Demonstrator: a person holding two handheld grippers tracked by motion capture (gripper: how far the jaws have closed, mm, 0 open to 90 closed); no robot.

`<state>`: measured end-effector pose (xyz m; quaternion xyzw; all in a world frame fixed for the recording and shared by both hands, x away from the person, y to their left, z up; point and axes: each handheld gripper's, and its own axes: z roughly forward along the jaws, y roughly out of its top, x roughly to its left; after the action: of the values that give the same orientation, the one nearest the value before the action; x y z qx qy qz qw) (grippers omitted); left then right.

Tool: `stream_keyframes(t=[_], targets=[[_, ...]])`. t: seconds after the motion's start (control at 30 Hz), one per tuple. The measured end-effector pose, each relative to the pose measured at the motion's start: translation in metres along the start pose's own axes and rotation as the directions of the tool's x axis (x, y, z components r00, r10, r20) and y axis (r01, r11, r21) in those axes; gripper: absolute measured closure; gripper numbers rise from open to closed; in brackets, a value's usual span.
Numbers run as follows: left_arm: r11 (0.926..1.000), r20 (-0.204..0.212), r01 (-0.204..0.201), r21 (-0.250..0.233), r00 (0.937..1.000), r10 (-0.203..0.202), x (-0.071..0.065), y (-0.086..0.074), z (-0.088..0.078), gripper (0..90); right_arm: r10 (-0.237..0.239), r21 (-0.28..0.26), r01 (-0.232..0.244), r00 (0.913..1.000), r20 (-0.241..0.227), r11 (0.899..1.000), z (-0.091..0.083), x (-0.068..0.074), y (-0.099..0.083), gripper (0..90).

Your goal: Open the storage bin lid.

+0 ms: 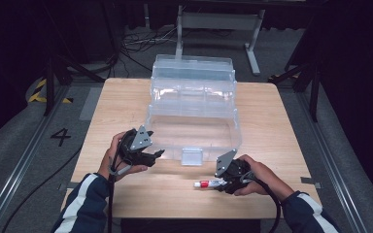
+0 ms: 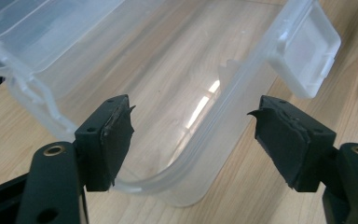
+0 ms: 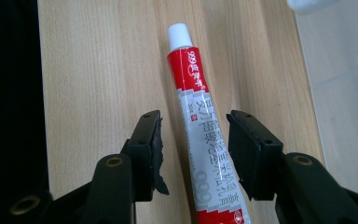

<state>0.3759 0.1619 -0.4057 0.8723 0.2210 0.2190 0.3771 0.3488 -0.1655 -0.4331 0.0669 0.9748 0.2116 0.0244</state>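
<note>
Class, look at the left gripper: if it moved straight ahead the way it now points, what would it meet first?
Most likely the clear plastic box: the open left gripper has its jaws either side of the box's rounded near corner, so the rim would come between them first. How near it lies is hard to judge.

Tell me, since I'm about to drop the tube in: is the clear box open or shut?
Open. The clear box has its tiers stepped back, and bare wood shows through its bottom compartment. The tube lies outside, on the table.
</note>
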Motion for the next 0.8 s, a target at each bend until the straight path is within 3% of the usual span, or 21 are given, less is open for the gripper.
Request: stream_keyframes(t=[0.07,0.2,0.47,0.57,0.8], targets=[[0.9998,-0.014,0.019,-0.009,0.9997,-0.019,-0.001,-0.002,-0.005,26.8,-0.004,0.017,0.004,1.0000,-0.009,1.000,0.002,0.000,0.003,55.1],[0.9998,-0.008,0.021,-0.005,0.9997,-0.021,-0.002,-0.007,-0.010,24.9,-0.010,0.037,0.010,0.9998,-0.018,0.999,0.007,-0.001,0.008,55.5],[0.9969,0.017,0.042,0.066,0.9989,-0.044,-0.005,-0.038,-0.013,23.5,-0.026,0.095,0.029,0.9990,-0.038,0.995,0.016,-0.001,0.017,56.5],[0.9916,0.029,0.049,0.120,0.9982,-0.053,-0.005,-0.058,-0.007,23.7,-0.032,0.123,0.037,0.9986,-0.041,0.992,0.020,-0.002,0.020,57.2],[0.9737,0.067,0.111,0.199,0.9896,-0.127,0.002,-0.090,0.002,22.8,-0.036,0.166,0.043,0.9984,-0.044,0.985,0.025,-0.004,0.025,58.9]])
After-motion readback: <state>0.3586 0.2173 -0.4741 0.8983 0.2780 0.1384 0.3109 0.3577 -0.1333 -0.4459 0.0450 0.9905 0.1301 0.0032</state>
